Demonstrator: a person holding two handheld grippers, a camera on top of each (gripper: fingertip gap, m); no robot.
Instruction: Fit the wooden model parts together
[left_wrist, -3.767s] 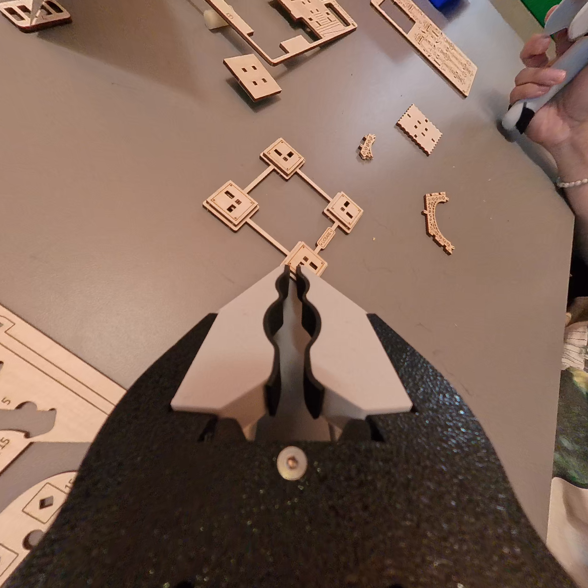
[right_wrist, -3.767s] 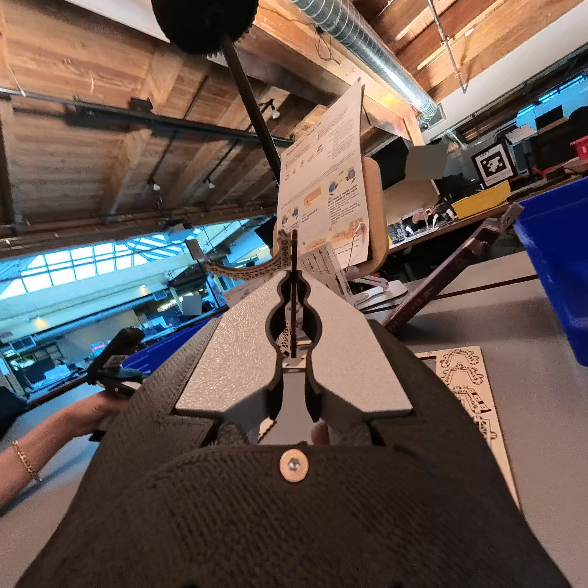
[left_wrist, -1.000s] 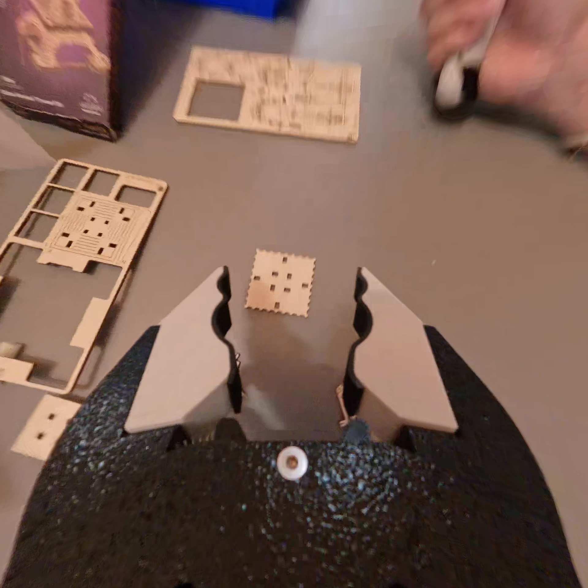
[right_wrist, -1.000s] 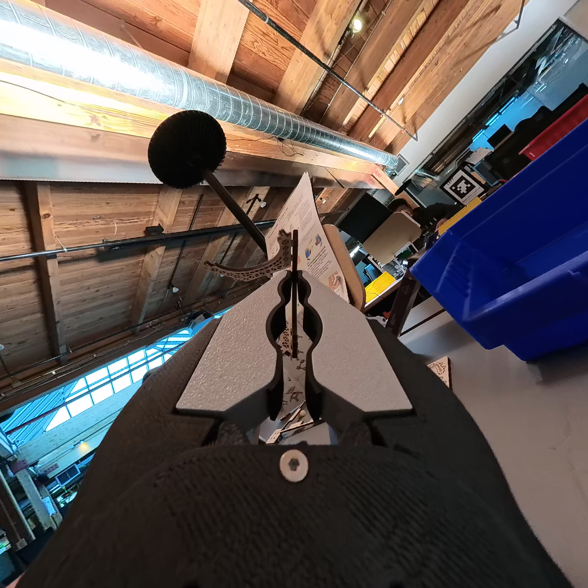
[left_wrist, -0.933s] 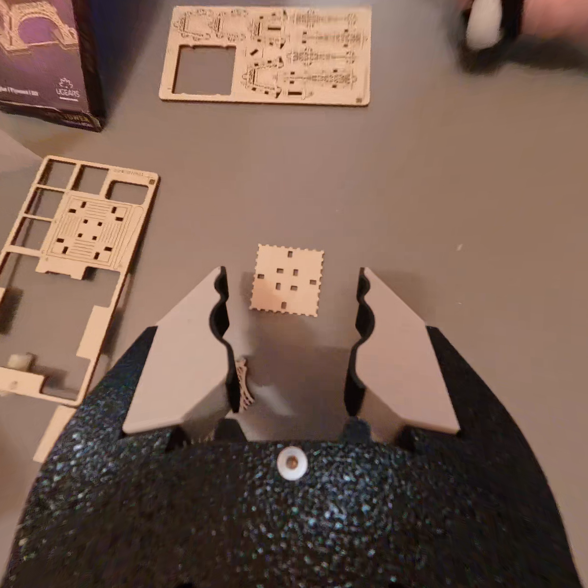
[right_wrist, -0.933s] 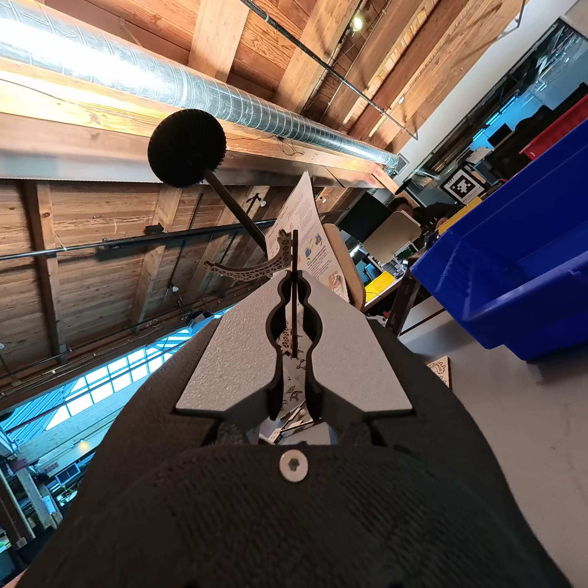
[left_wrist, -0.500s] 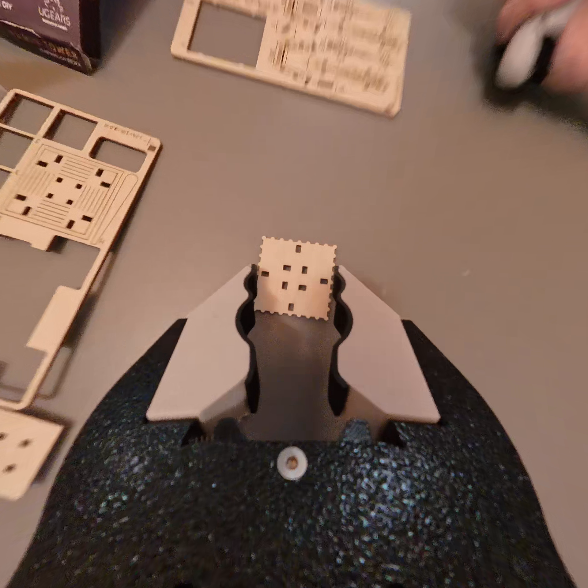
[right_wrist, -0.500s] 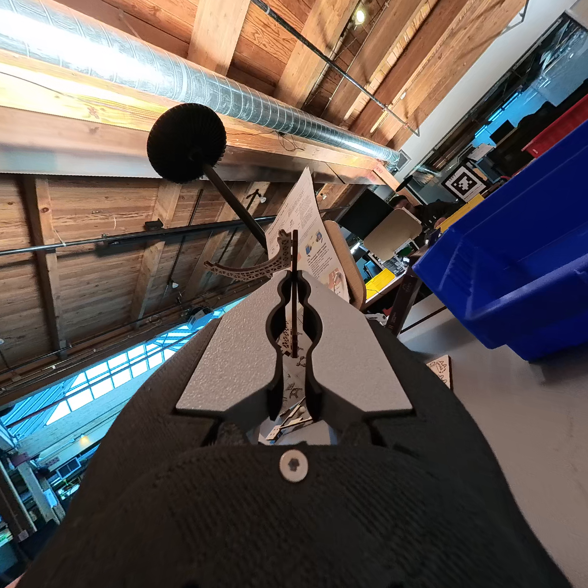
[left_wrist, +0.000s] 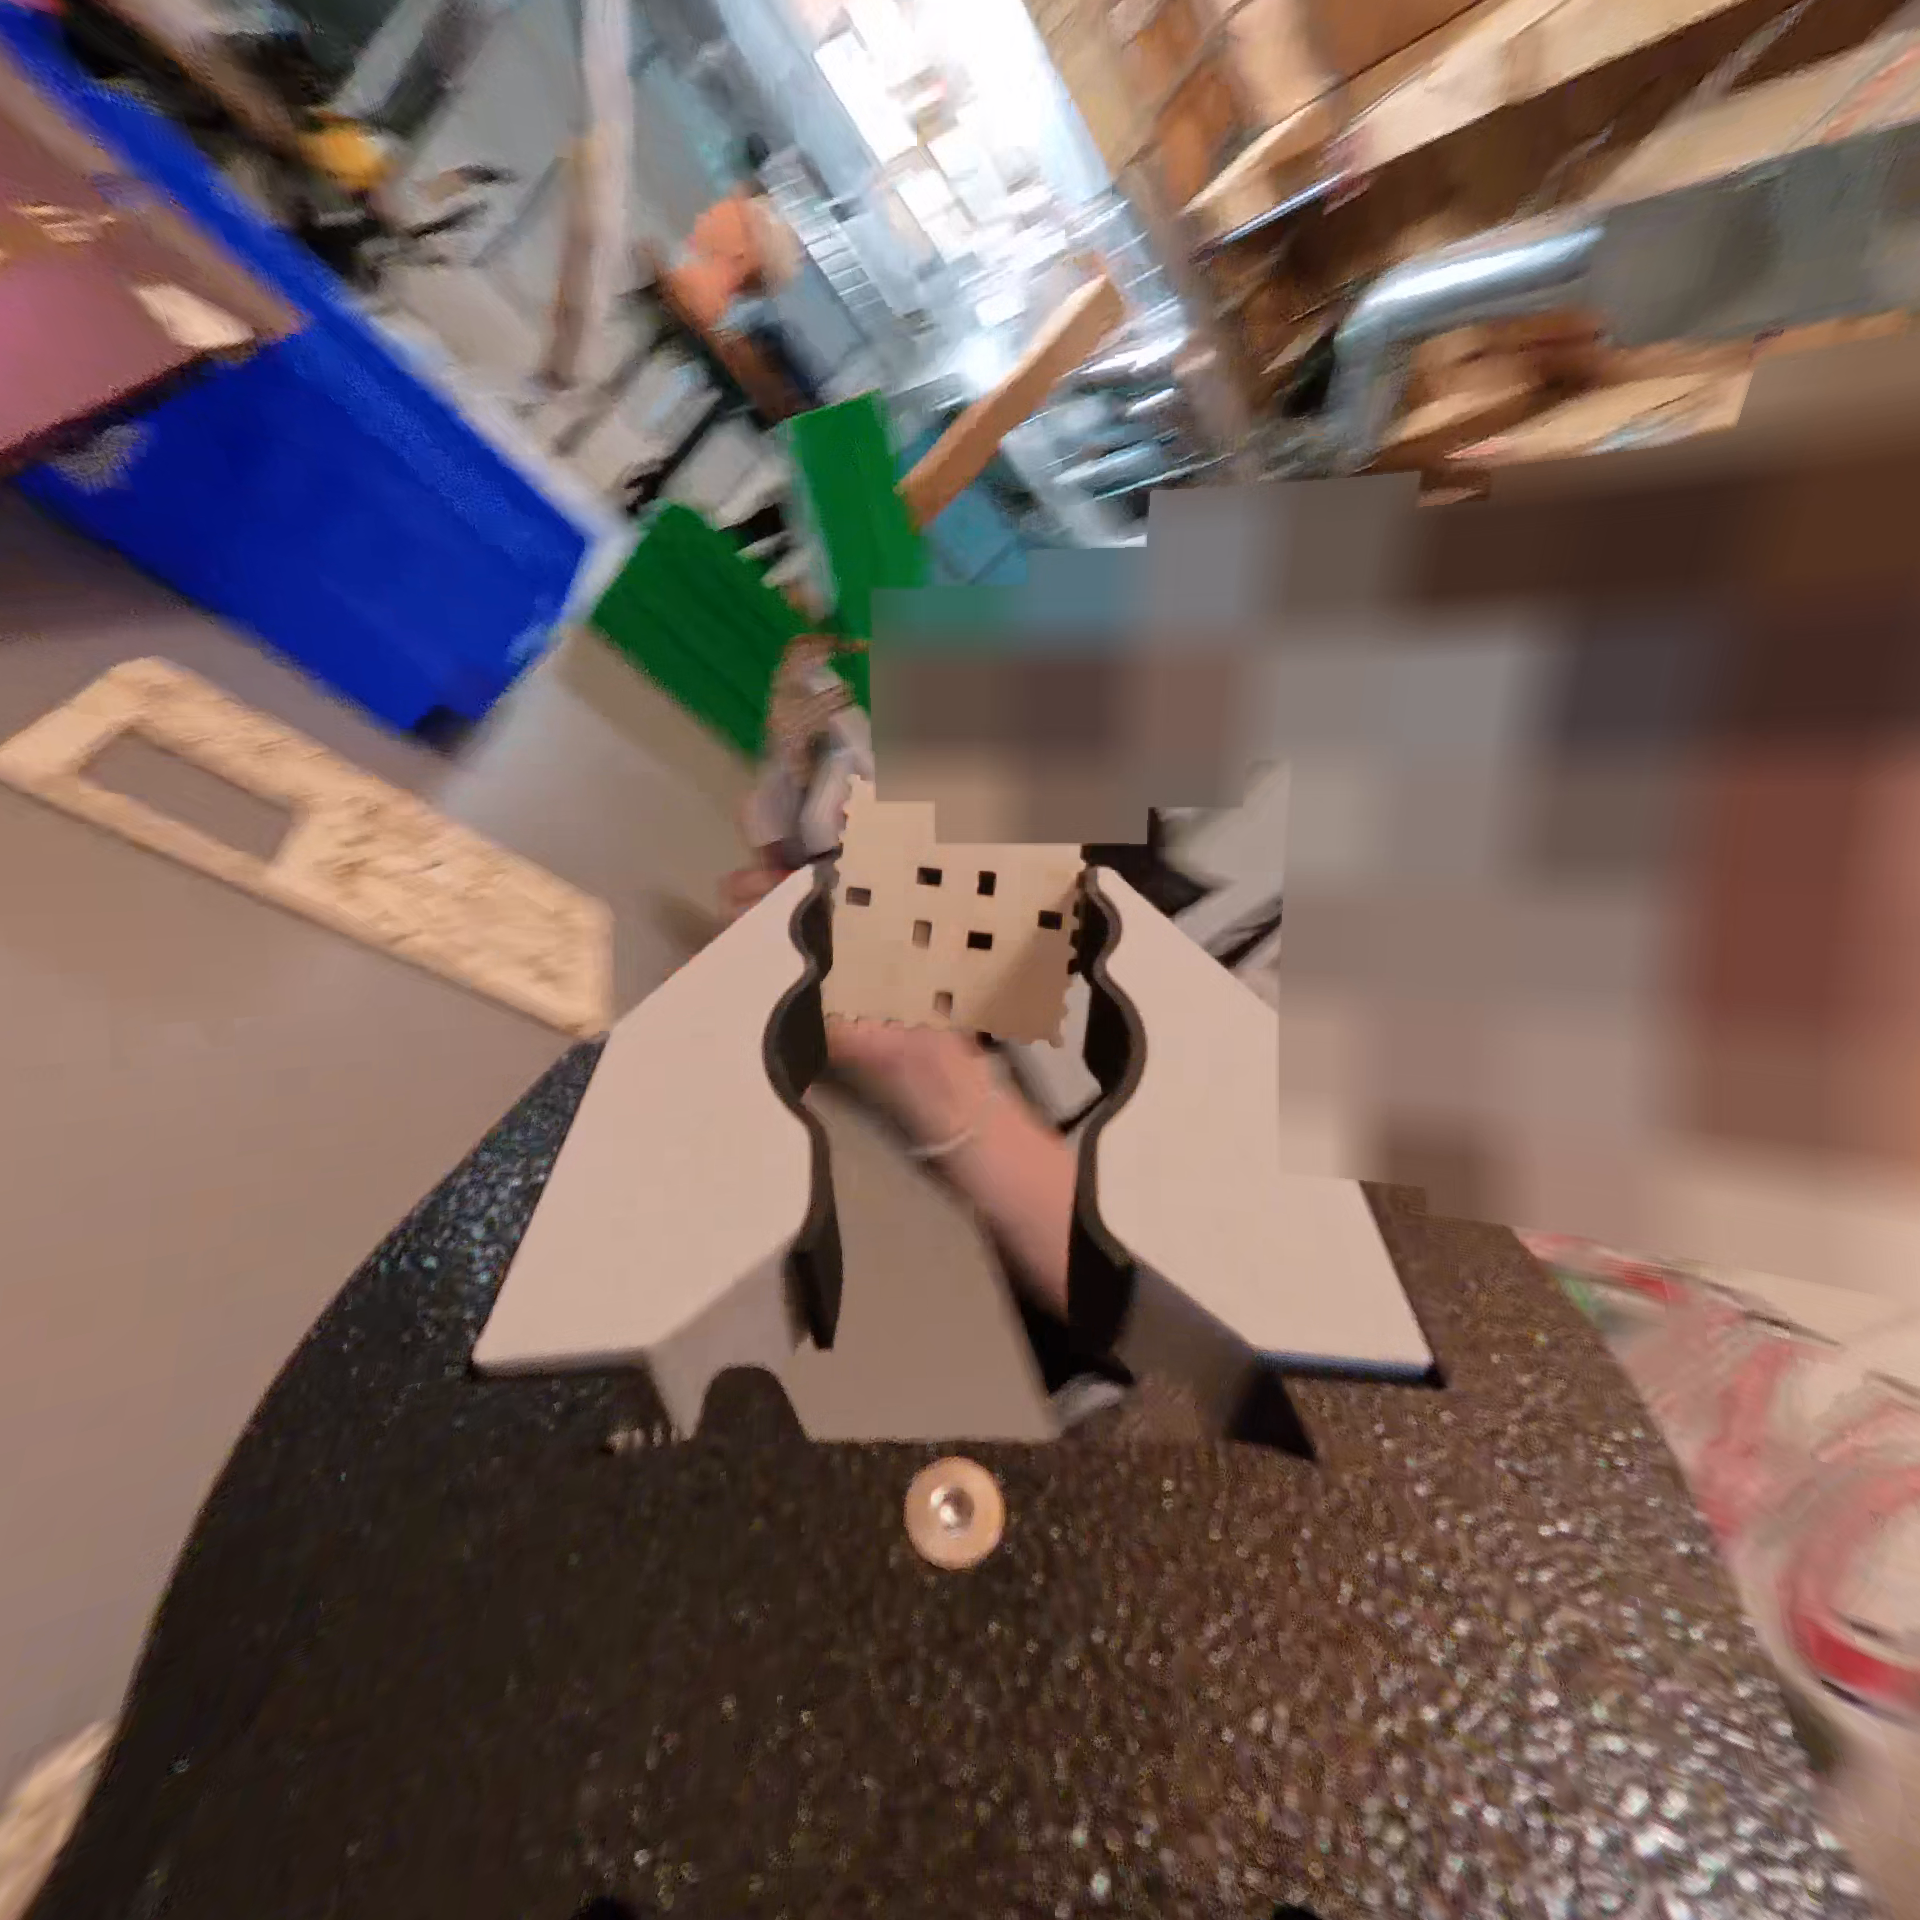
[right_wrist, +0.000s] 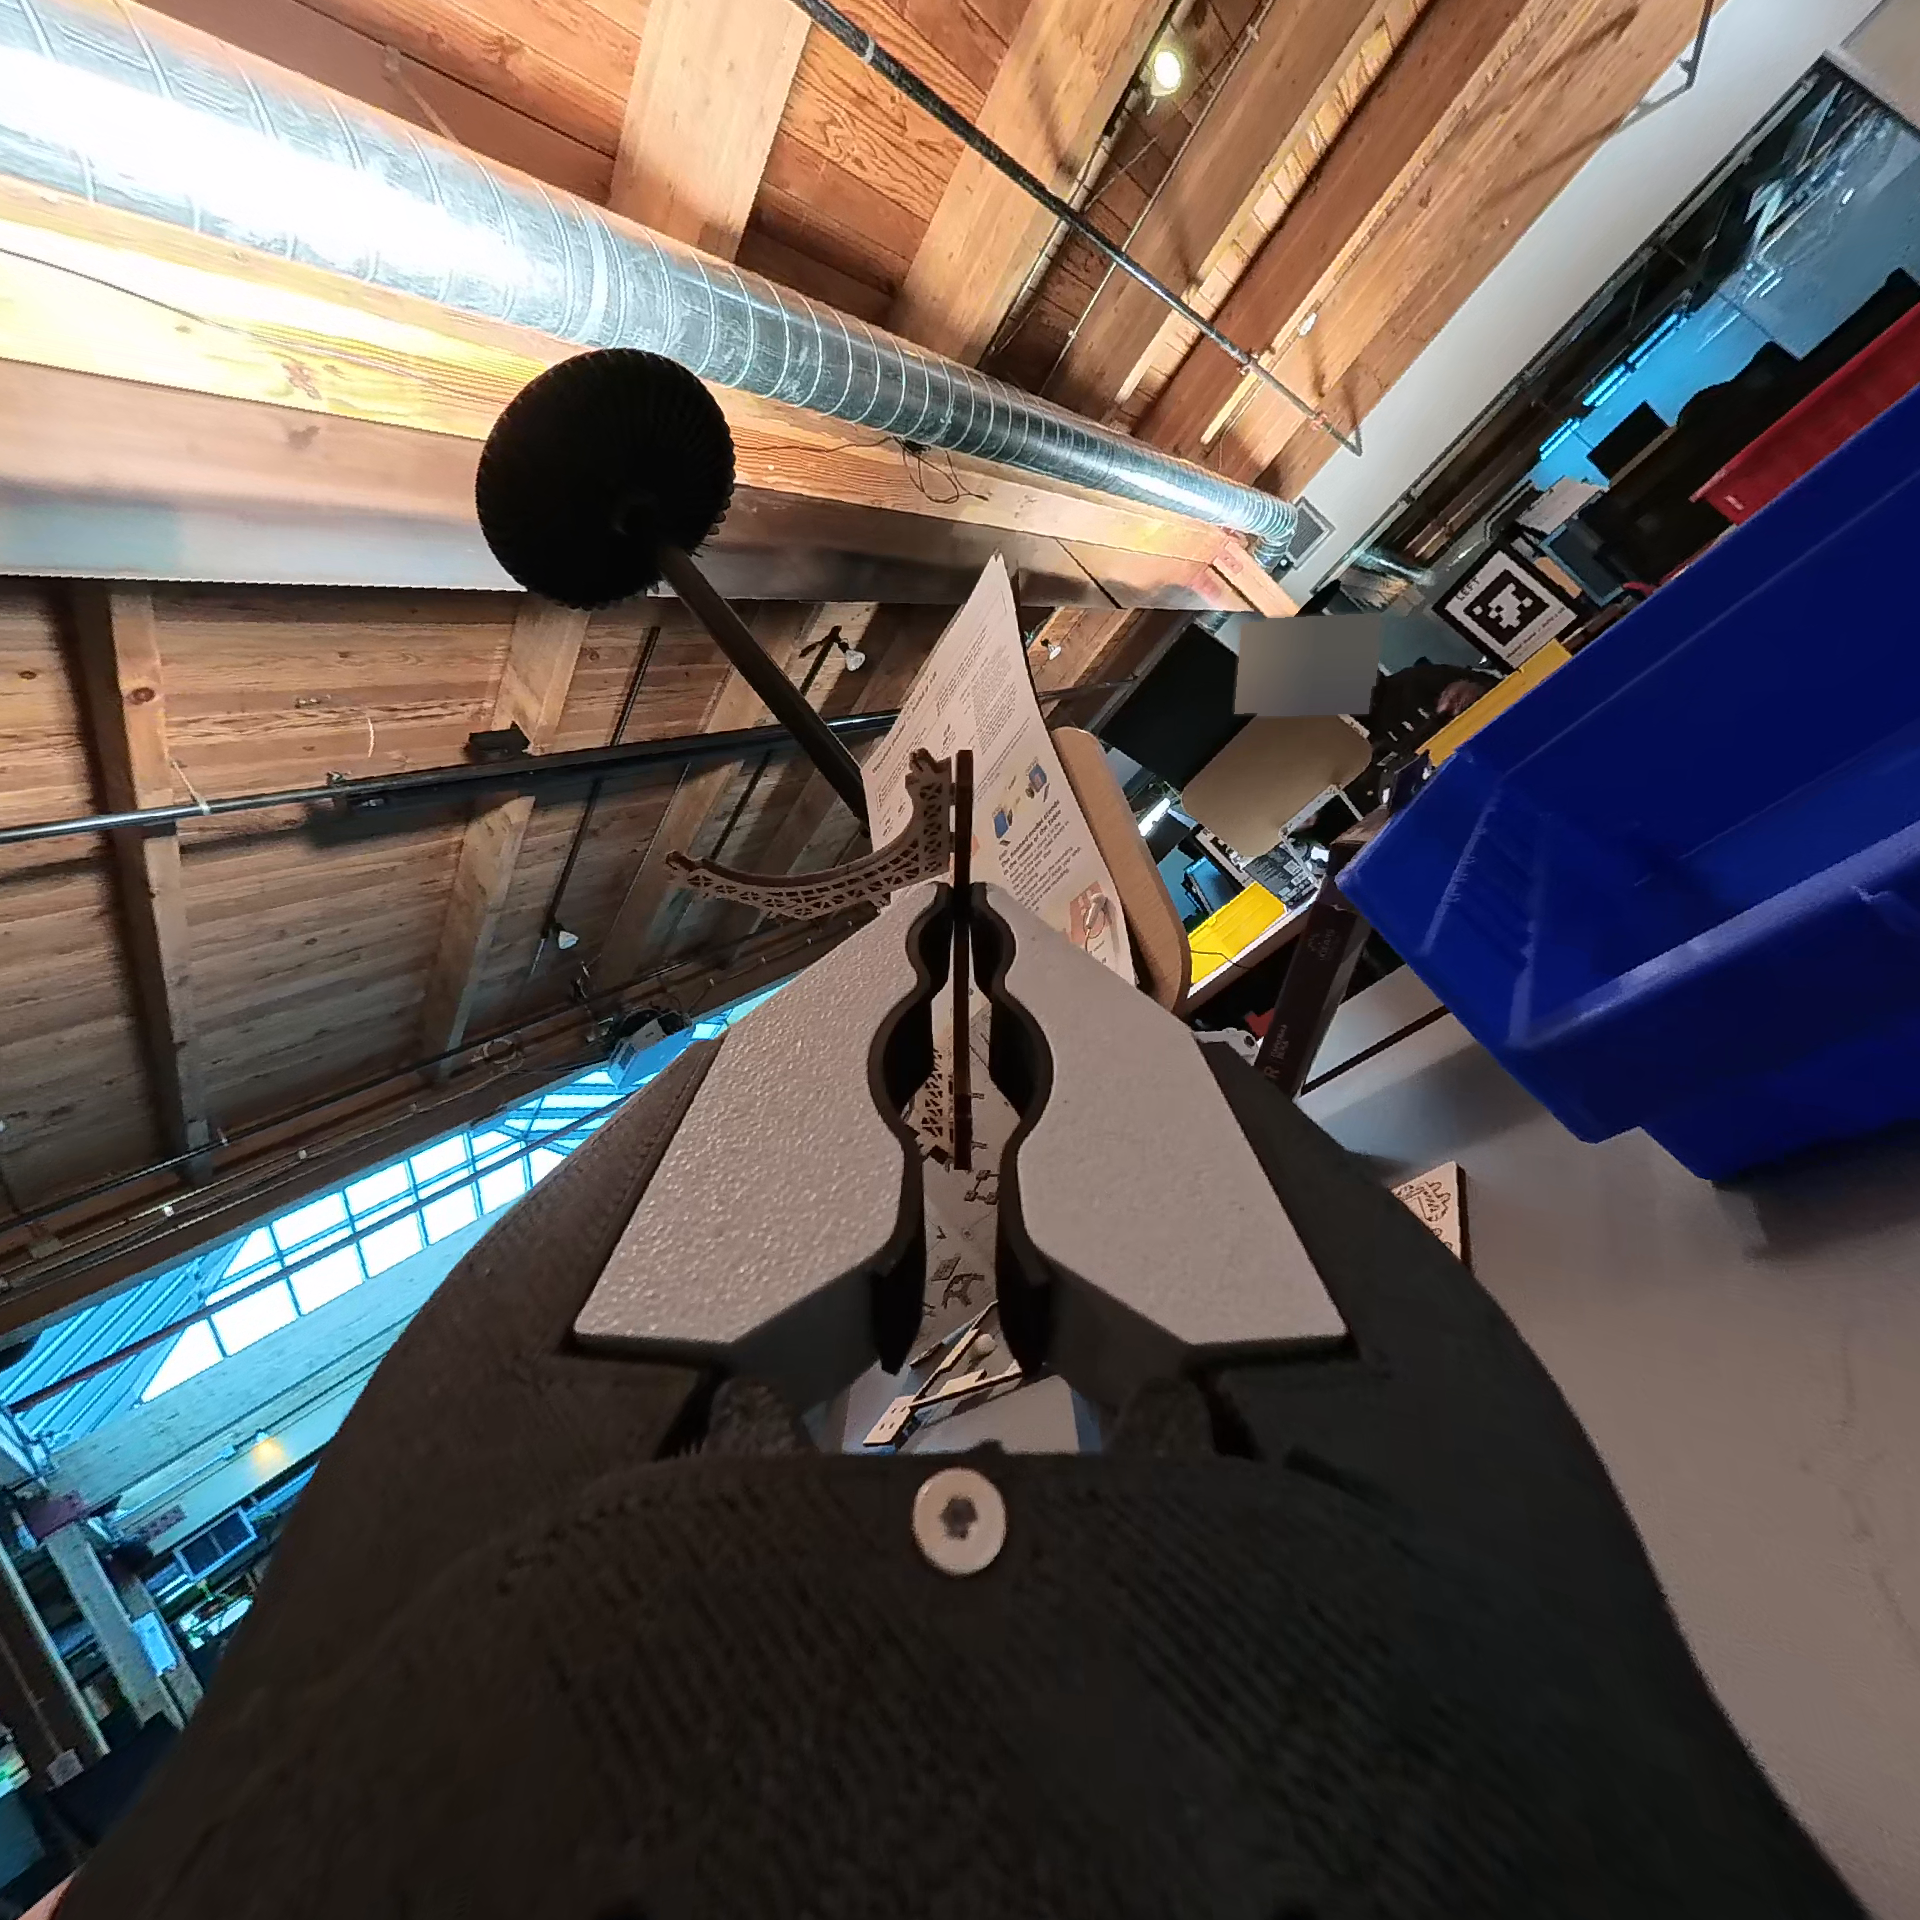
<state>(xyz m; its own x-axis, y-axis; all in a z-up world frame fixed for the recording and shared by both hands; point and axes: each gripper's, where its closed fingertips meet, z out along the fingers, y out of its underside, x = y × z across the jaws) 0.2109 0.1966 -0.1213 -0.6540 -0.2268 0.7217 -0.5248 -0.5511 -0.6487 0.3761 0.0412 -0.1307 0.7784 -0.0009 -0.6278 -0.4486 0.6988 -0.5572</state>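
Your left gripper has its pale grey, wavy-edged fingers closed on a small square plate of light plywood. The plate has toothed edges and several little rectangular slots cut through it, and it sits between the fingertips, lifted off the grey table. The view is smeared, so finer detail is lost. Beyond the plate a bare forearm shows between the fingers. On the table to the left lies a flat plywood sheet with a rectangular window cut out of it, and behind that stands a blue plastic bin.

Your right gripper points up toward a timber ceiling, its matte, grainy grey fingers pressed nearly together on a thin dark wooden part seen edge-on. A curved lattice piece, laser-cut with a fine truss pattern, branches off it to the left above the fingertips. Behind it stands a printed paper sheet, bowed at the top. A ribbed silver duct runs under the beams, and a round black pleated disc sits on a dark rod.
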